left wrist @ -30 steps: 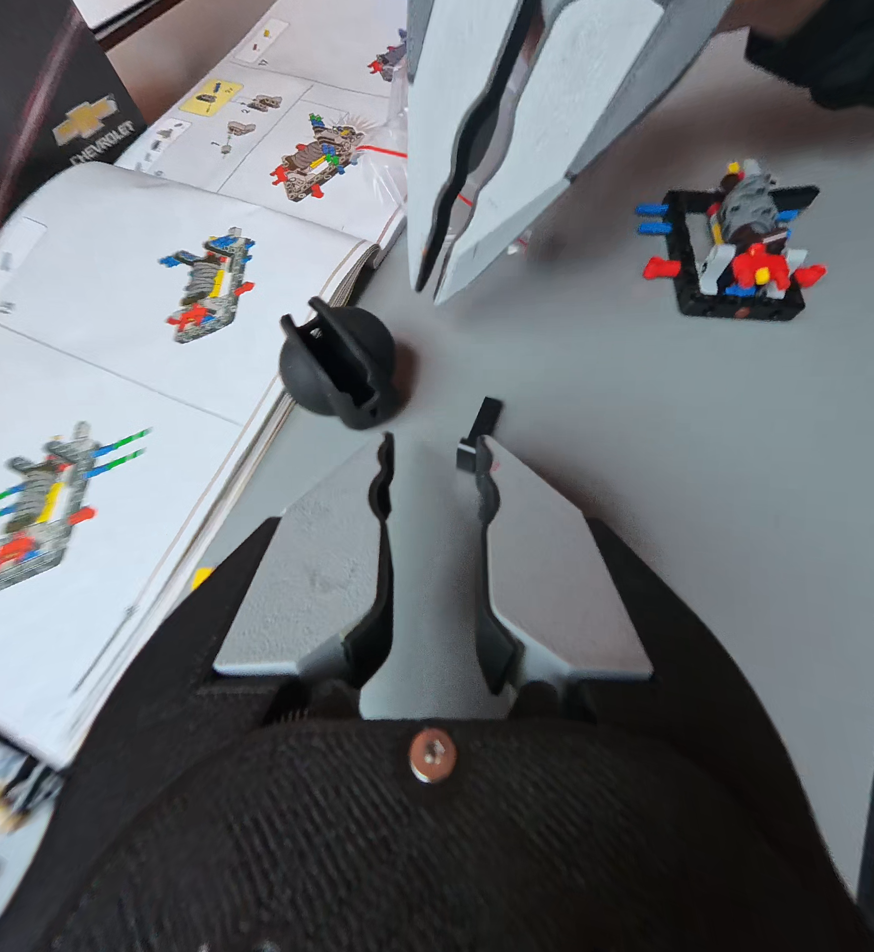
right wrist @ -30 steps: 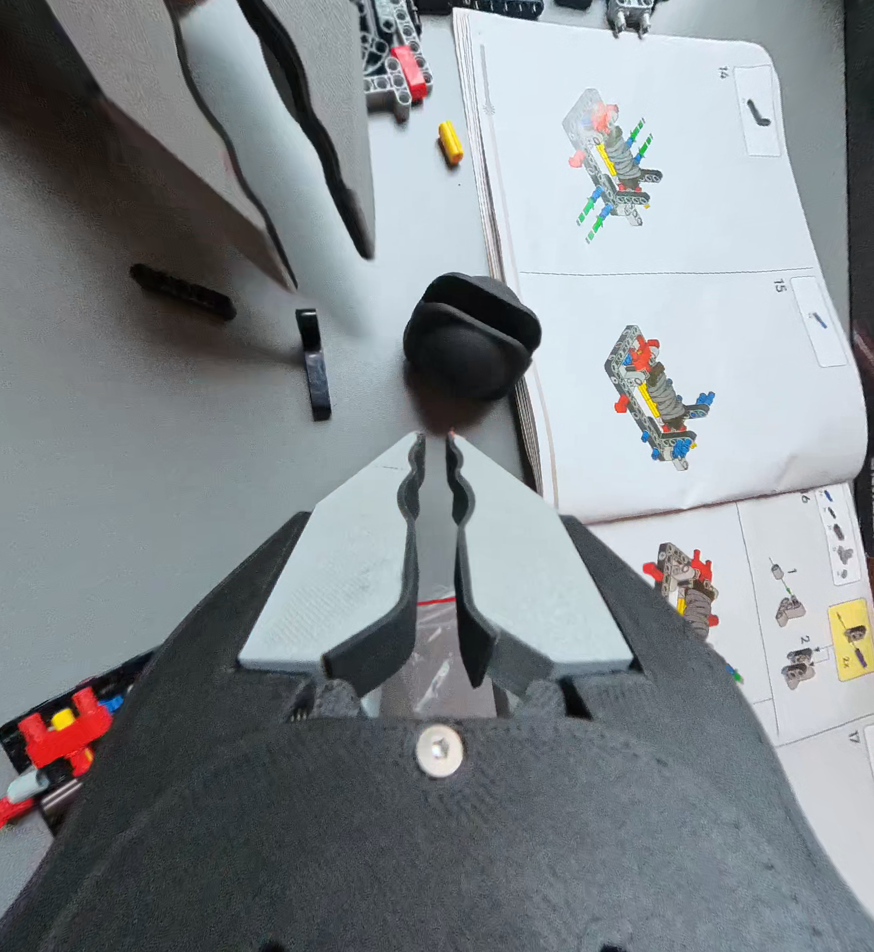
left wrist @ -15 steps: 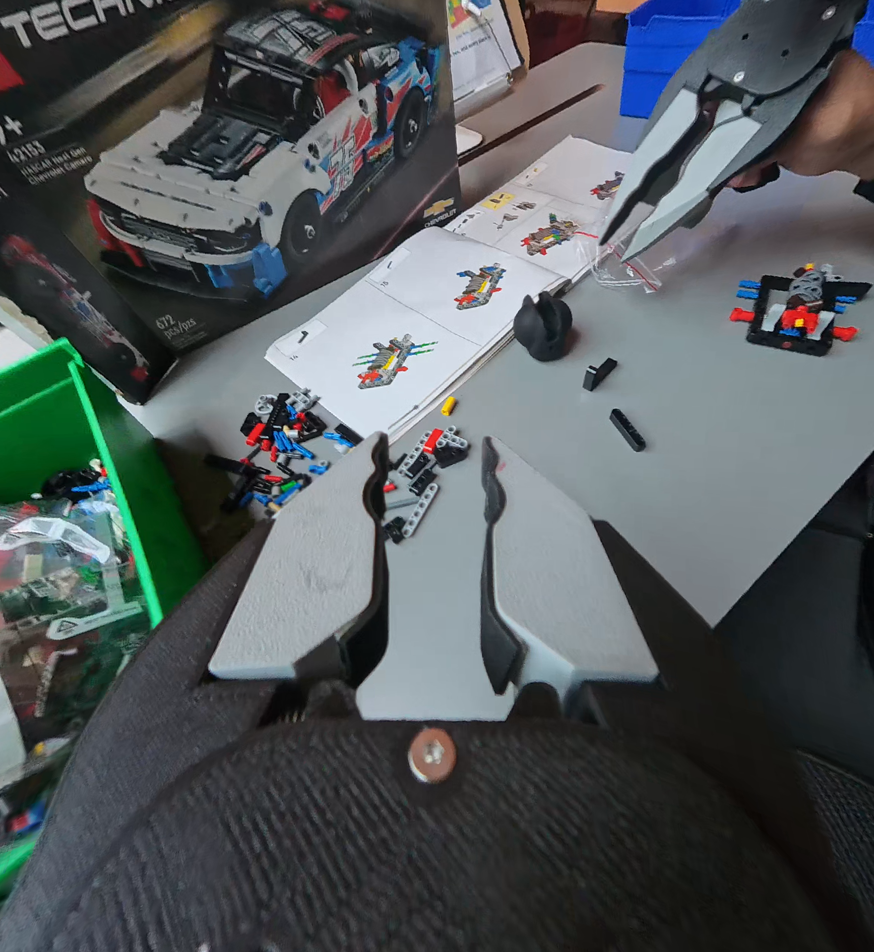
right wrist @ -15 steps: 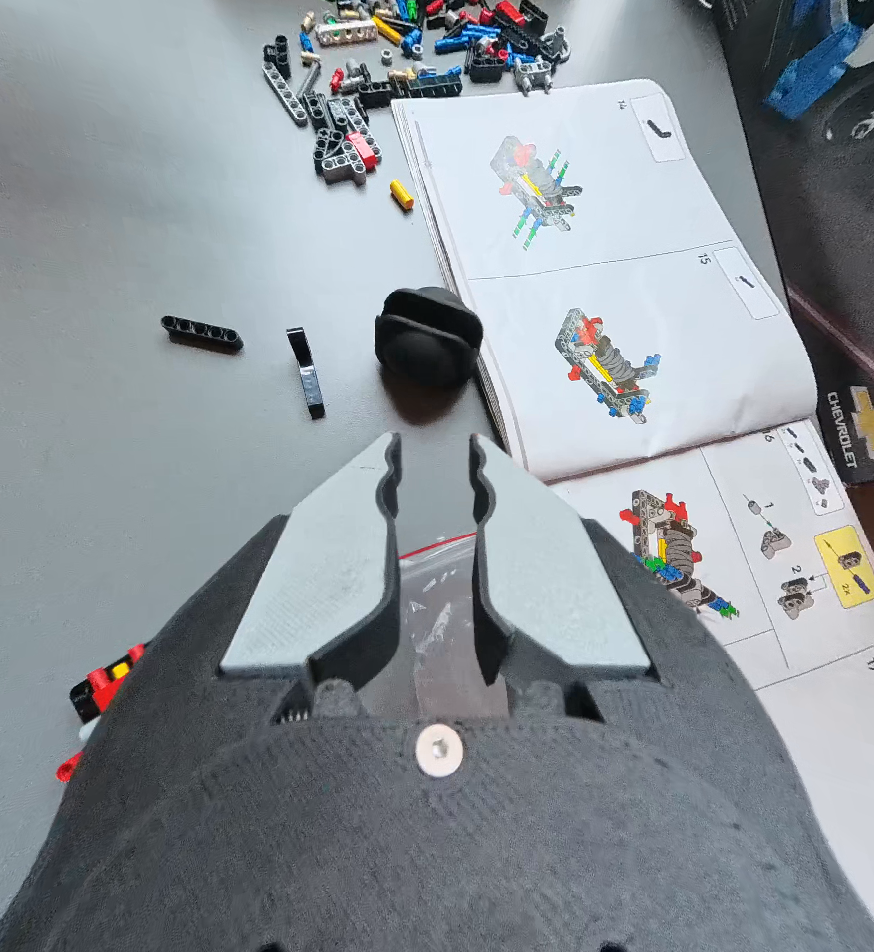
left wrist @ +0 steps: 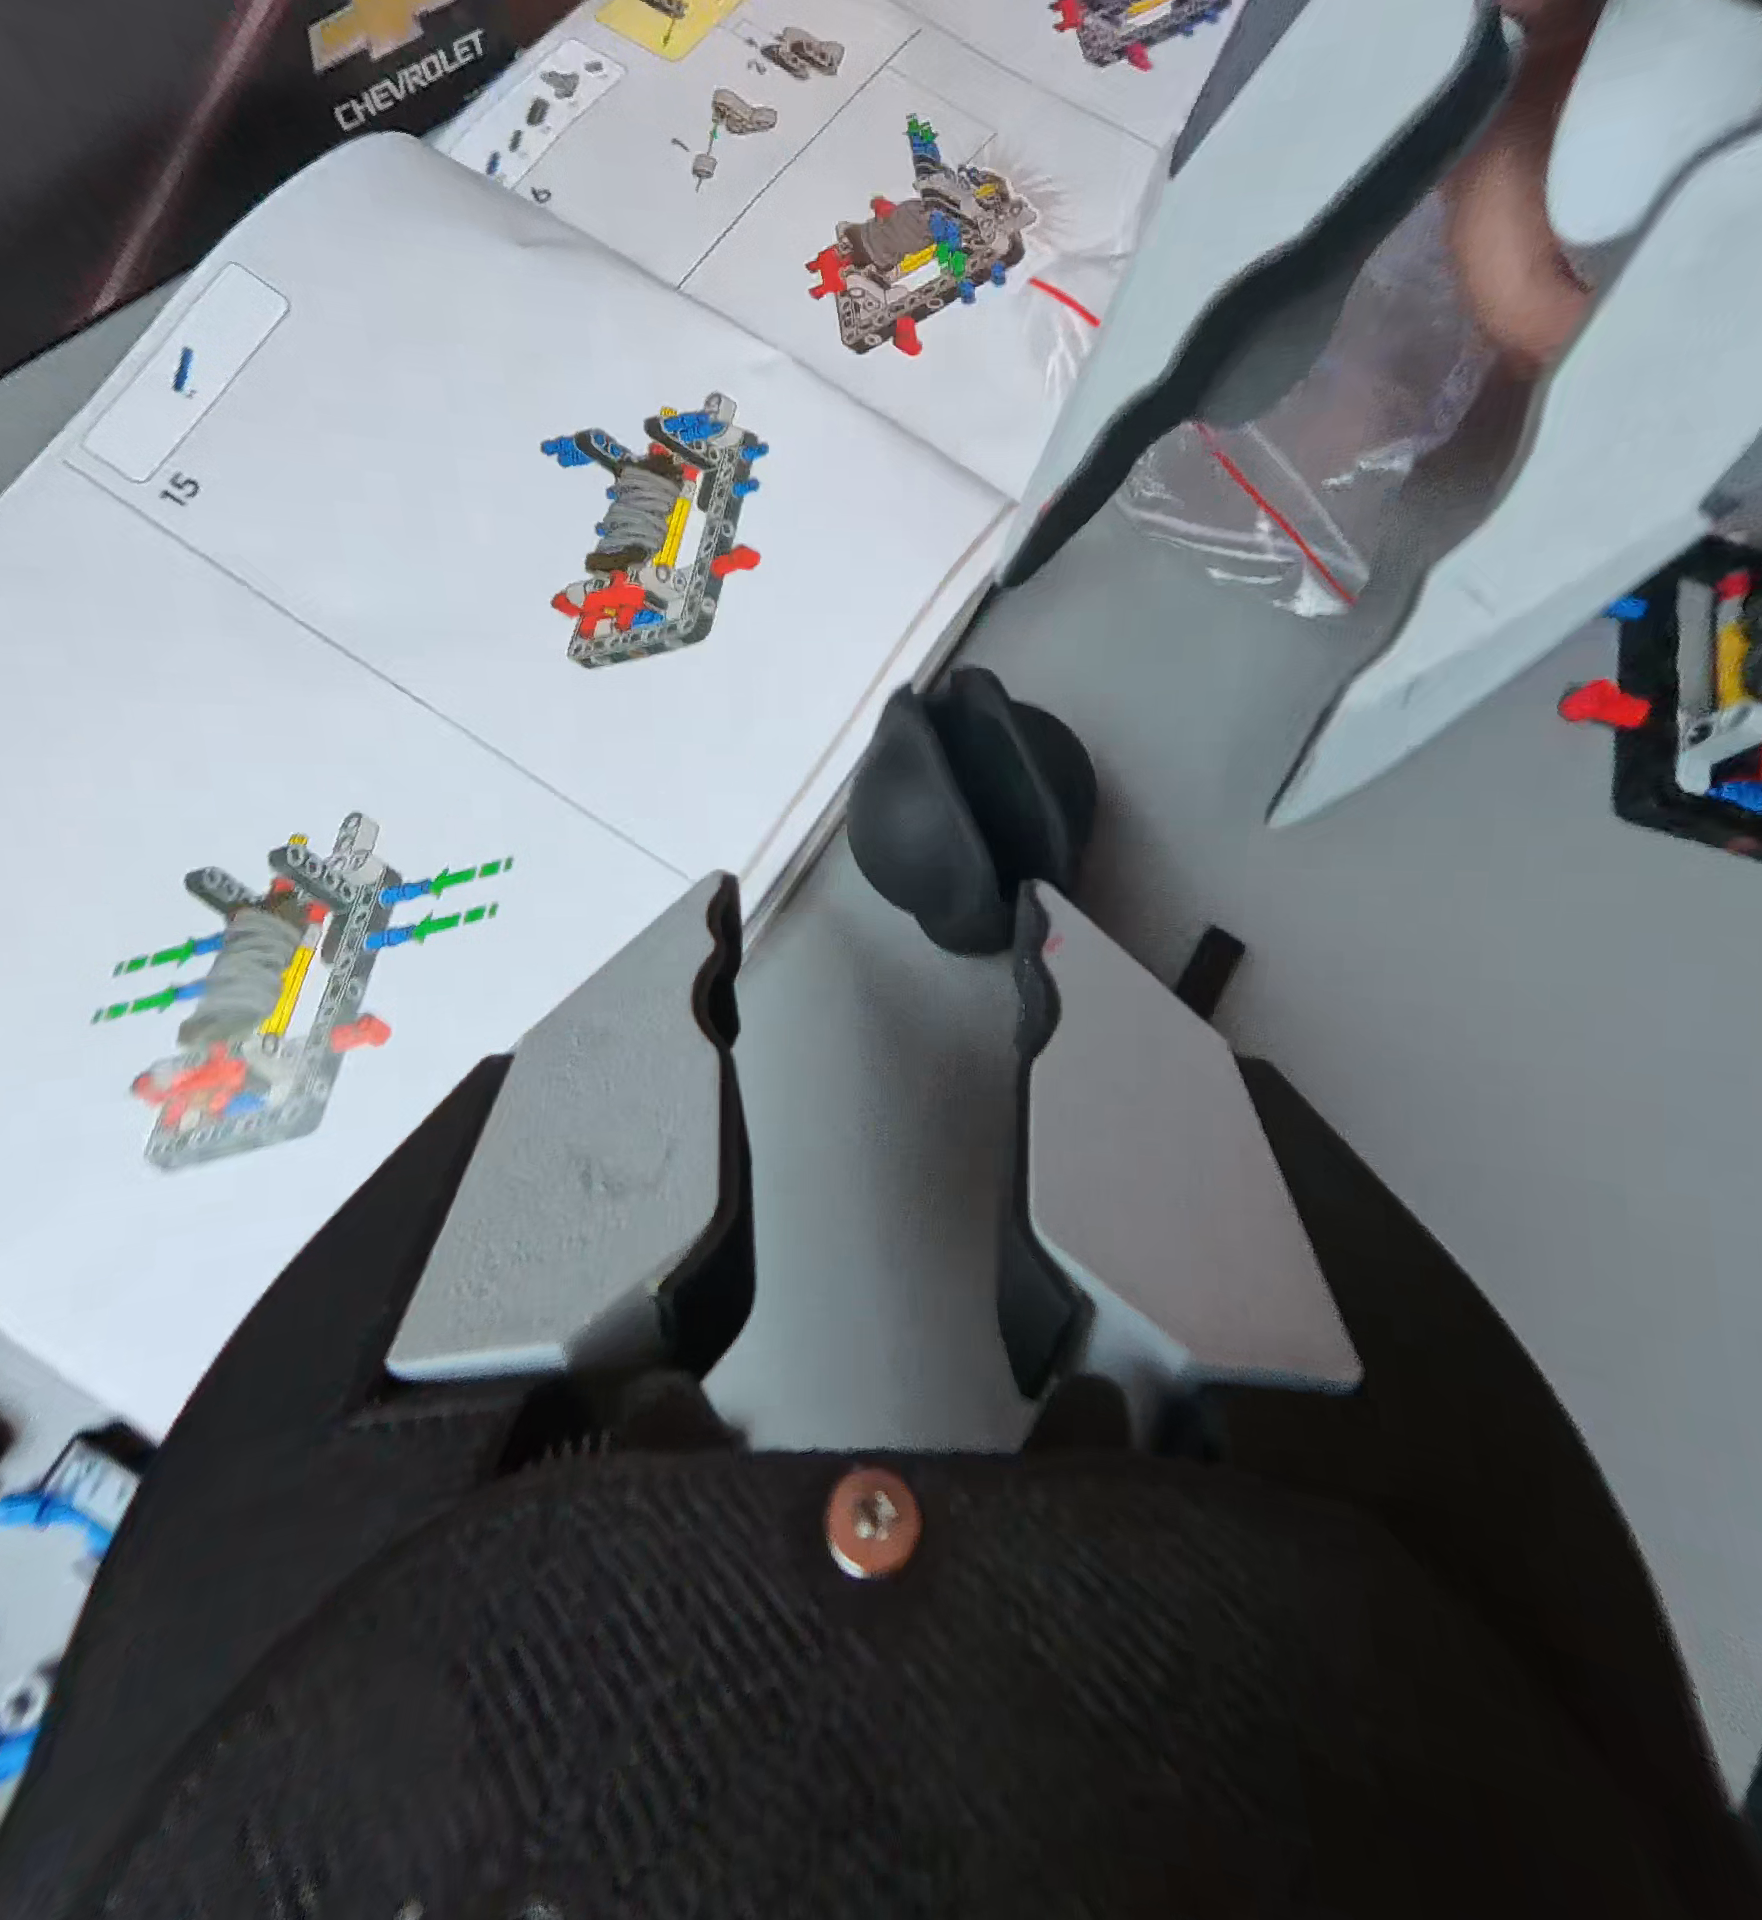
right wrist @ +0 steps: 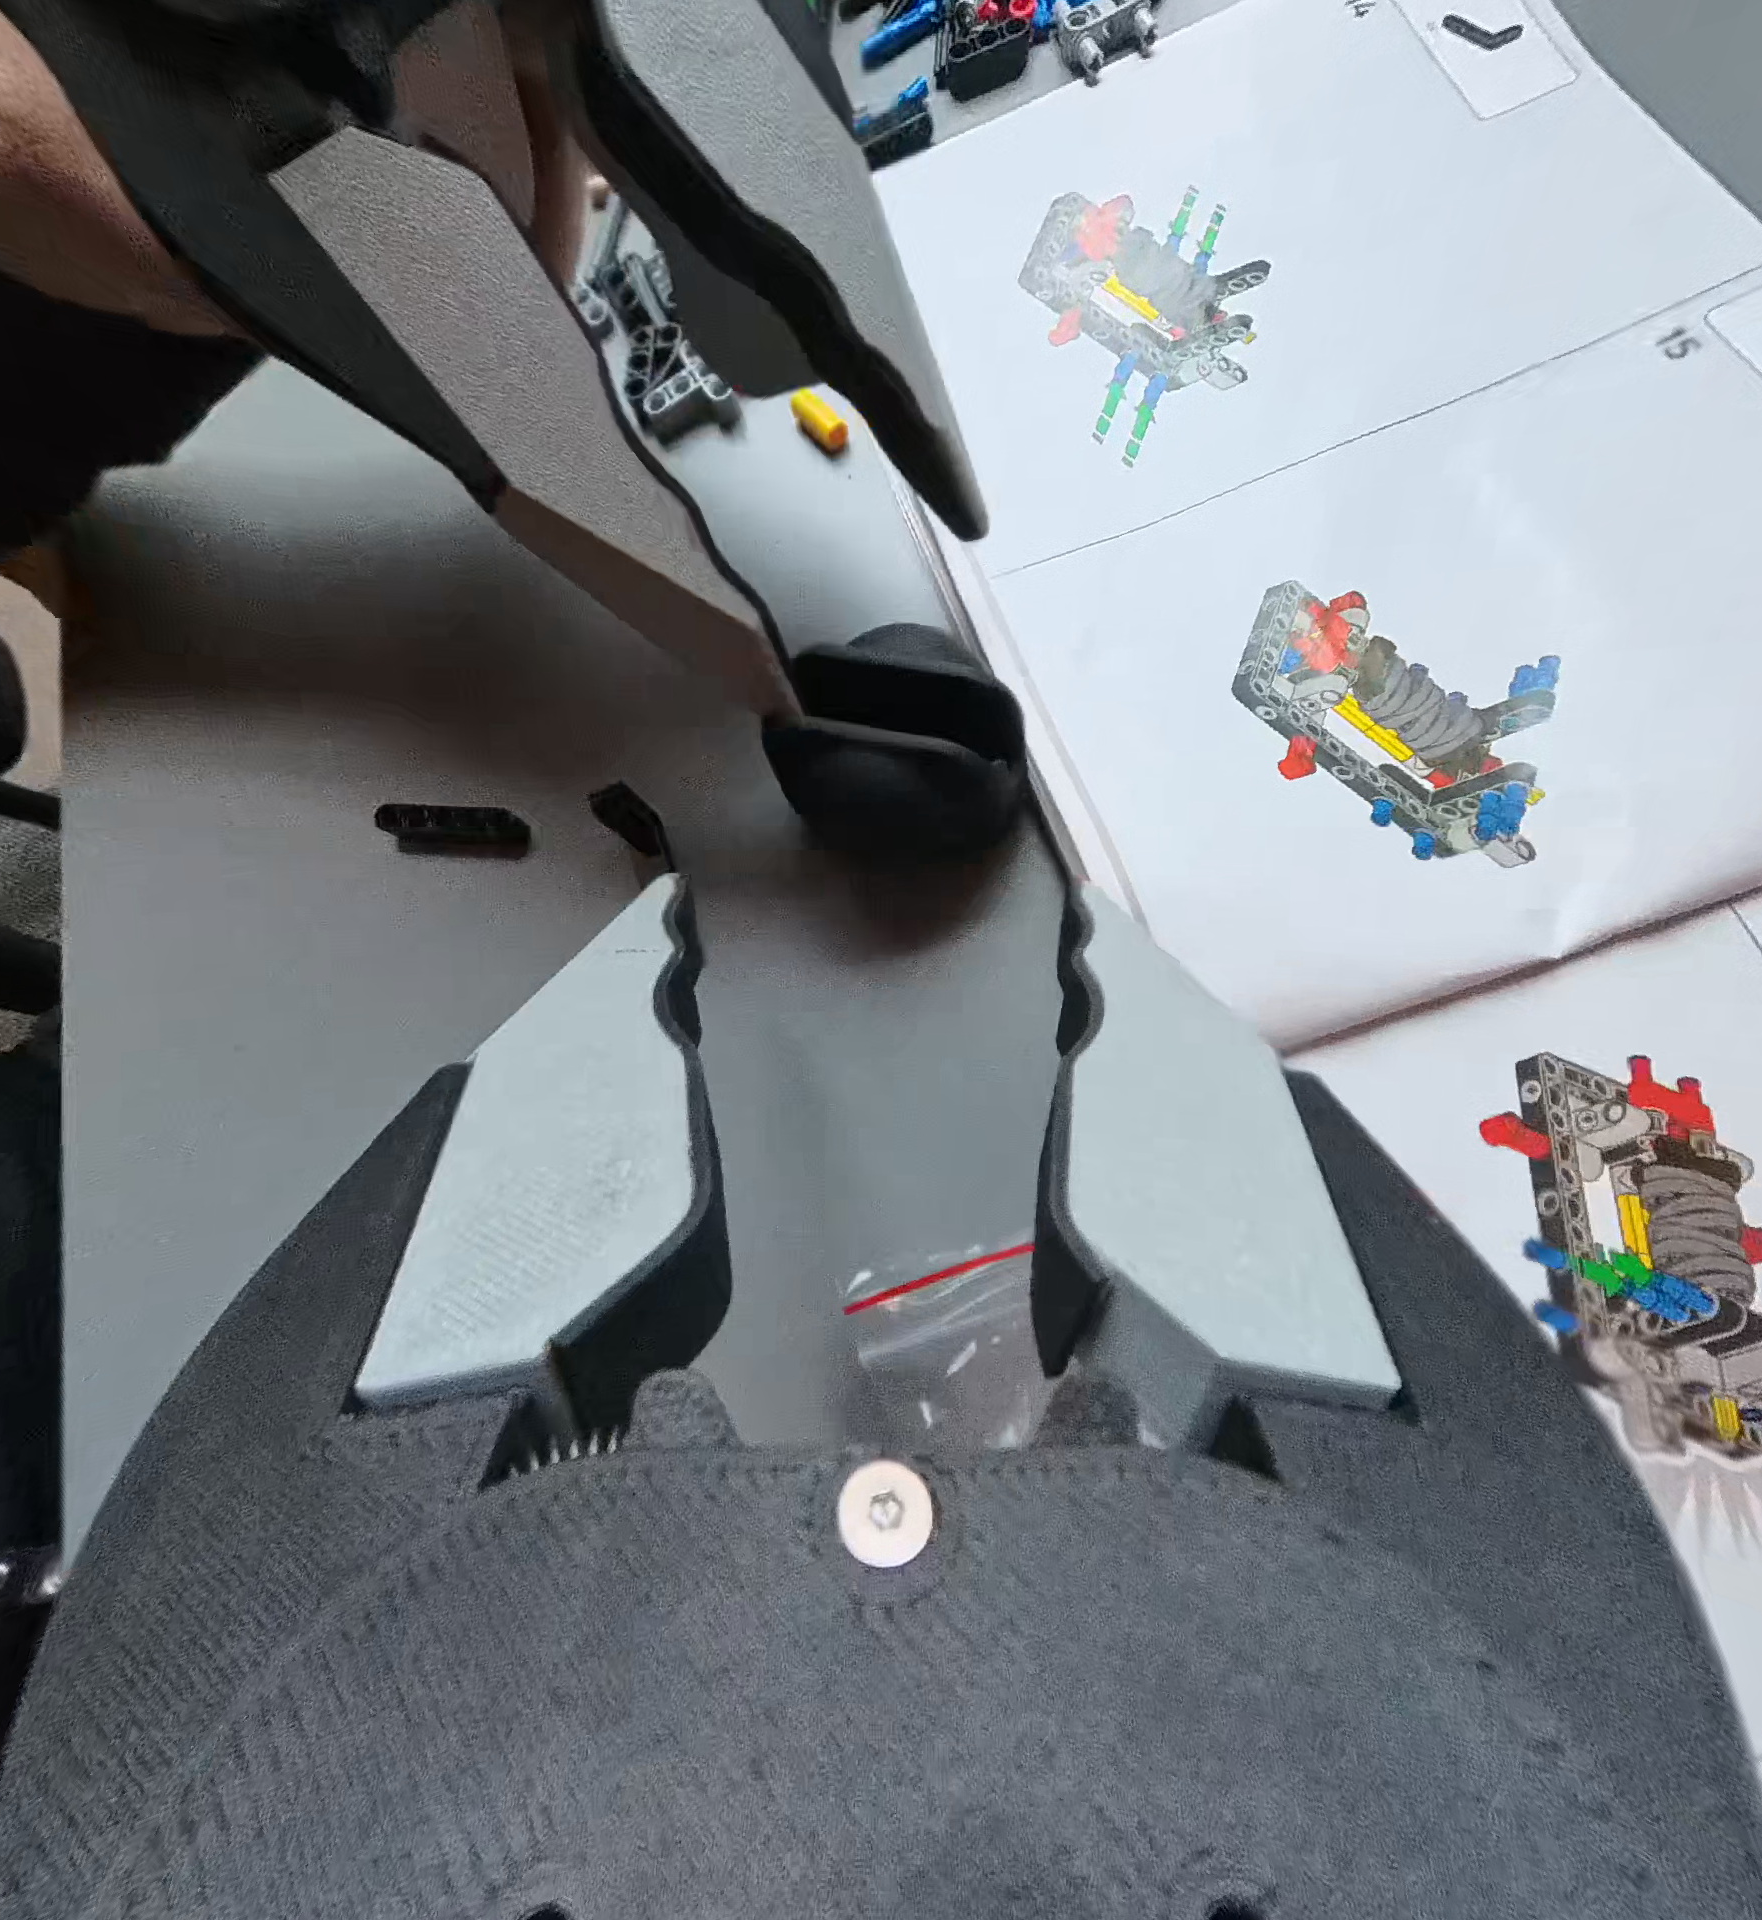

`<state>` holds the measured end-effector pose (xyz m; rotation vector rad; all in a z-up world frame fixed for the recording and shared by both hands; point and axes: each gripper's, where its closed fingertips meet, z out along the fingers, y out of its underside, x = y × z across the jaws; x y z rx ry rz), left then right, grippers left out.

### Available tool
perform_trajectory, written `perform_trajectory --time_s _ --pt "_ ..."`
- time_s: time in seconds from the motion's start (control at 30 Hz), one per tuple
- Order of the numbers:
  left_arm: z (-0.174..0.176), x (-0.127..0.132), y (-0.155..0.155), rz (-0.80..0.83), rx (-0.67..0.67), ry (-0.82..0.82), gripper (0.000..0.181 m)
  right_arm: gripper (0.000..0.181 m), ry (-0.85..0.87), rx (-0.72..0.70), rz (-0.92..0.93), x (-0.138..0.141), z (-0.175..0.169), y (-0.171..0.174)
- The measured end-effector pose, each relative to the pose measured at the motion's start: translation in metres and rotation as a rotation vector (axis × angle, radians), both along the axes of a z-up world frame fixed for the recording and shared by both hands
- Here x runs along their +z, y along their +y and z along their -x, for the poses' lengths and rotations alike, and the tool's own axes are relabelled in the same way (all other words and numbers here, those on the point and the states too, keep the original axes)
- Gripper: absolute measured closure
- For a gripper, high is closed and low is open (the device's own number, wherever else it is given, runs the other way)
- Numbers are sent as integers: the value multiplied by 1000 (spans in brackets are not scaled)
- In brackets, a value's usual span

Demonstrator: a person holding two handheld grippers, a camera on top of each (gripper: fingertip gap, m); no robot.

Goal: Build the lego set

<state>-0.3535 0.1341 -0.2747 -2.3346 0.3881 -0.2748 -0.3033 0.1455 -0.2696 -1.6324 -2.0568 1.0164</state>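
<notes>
A black rounded lego part (left wrist: 960,821) sits on the grey table (left wrist: 1479,1143) against the edge of the open instruction booklet (left wrist: 420,582). My left gripper (left wrist: 872,914) is open and empty, its right fingertip touching the part's near side. My right gripper (right wrist: 872,914) is open and empty, facing the same part (right wrist: 898,727) from the other side, a short way off. Each gripper shows in the other's view: the right one (left wrist: 1142,696), the left one (right wrist: 877,613). The partly built black frame assembly (left wrist: 1750,707) lies at the right.
A black beam (right wrist: 451,831) and a small black piece (right wrist: 628,816) lie left of the part. A yellow pin (right wrist: 820,421) and loose parts (right wrist: 991,42) lie farther off. A clear plastic bag (left wrist: 1241,520) lies under the right gripper. A dark box (left wrist: 77,156) stands behind the booklet.
My left gripper has dropped from high above the table back down to the black rounded part. My right gripper has opened wider and moved closer to it.
</notes>
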Motion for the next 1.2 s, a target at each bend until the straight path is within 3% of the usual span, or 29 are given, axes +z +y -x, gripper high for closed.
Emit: perform_trajectory --time_s 0.1,0.2,0.3,0.5,0.77,0.87,0.93,1.1,1.2 --pt "-8 -2 10 -2 -63 -49 130 122 44 73 -103 1 9 -2" --pt "-19 -3 2 -31 -192 -28 132 119 57 212 -198 -7 10 -7" --pt "-29 -4 -2 -71 -286 -2 136 131 -1 276 -242 -22 9 -8" --pt "-36 -3 -5 -122 -402 17 147 133 87 329 -451 -26 8 -5" --pt "-32 -4 -6 -91 -409 -86 151 129 124 337 -407 -21 12 -6" --pt "-30 -2 -4 -110 -401 -94 173 112 116 364 -335 -23 15 -11" --pt "-30 -2 -1 -128 -394 -82 176 130 97 412 -285 -26 13 -18" --pt "-29 1 3 -146 -358 -75 176 131 85 394 -345 -26 13 -15" --pt "-23 14 9 -202 -302 -95 176 132 103 333 -386 -8 15 -8"
